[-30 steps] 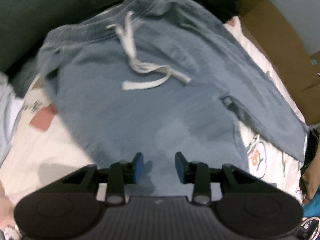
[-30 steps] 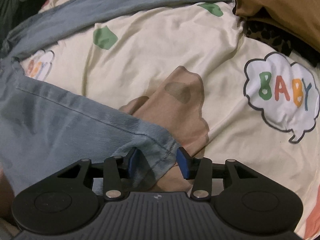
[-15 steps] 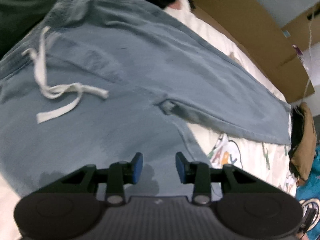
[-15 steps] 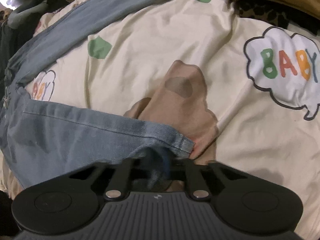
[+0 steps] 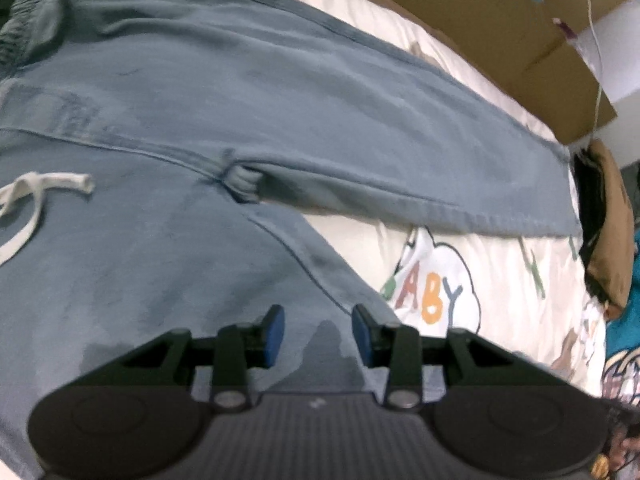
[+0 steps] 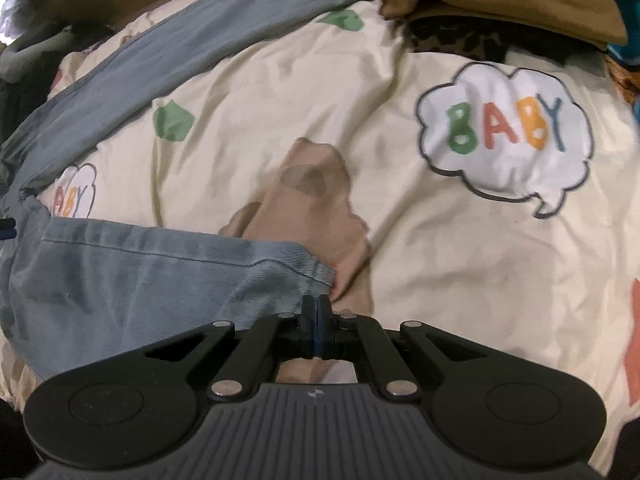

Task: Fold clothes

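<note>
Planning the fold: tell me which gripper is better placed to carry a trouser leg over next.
Right. The right gripper is shut at the hem of the blue trousers, probably pinching it; the left gripper is open above the fabric.

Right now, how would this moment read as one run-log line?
task: fold clothes | item: blue pants on bedsheet | left gripper: open above pants | right gripper: shut at leg hem

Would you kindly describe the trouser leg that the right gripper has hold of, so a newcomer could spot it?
On the cream bedsheet printed with BABY clouds lie blue drawstring trousers, legs spread apart. The near leg ends at a stitched hem over a tan patch, its corner pinched by the shut right gripper; the far leg lies untouched.
</note>
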`<state>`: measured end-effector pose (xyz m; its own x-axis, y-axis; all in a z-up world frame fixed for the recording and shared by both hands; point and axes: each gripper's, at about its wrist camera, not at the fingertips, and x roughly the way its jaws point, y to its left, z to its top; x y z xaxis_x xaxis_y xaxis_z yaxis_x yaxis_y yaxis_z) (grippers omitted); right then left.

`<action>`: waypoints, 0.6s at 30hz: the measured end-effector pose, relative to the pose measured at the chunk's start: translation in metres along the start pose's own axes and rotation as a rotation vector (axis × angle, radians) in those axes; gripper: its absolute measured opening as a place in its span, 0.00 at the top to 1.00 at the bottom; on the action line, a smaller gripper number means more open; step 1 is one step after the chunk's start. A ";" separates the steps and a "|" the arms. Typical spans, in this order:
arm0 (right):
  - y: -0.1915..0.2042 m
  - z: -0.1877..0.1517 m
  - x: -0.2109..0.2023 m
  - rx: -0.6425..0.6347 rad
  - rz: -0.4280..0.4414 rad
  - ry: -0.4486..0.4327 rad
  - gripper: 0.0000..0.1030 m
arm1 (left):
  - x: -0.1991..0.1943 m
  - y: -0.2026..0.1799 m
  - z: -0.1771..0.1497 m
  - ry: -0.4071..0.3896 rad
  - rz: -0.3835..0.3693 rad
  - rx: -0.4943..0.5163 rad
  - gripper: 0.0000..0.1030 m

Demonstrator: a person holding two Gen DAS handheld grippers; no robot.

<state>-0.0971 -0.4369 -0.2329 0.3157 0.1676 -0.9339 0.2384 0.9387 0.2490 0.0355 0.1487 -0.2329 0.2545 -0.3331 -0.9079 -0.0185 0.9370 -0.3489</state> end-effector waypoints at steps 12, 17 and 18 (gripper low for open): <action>0.022 0.014 0.034 -0.097 -0.063 -0.004 0.53 | 0.009 -0.016 0.001 0.012 0.012 0.054 0.56; 0.027 0.014 0.041 -0.179 -0.081 -0.015 0.53 | 0.019 -0.015 0.001 0.023 0.010 0.036 0.56; 0.027 0.015 0.042 -0.185 -0.077 -0.014 0.53 | 0.022 -0.015 0.001 0.025 0.011 0.031 0.56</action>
<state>-0.0639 -0.4091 -0.2621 0.3165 0.0898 -0.9443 0.0898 0.9882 0.1241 0.0422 0.1270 -0.2474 0.2298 -0.3252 -0.9173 0.0095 0.9432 -0.3321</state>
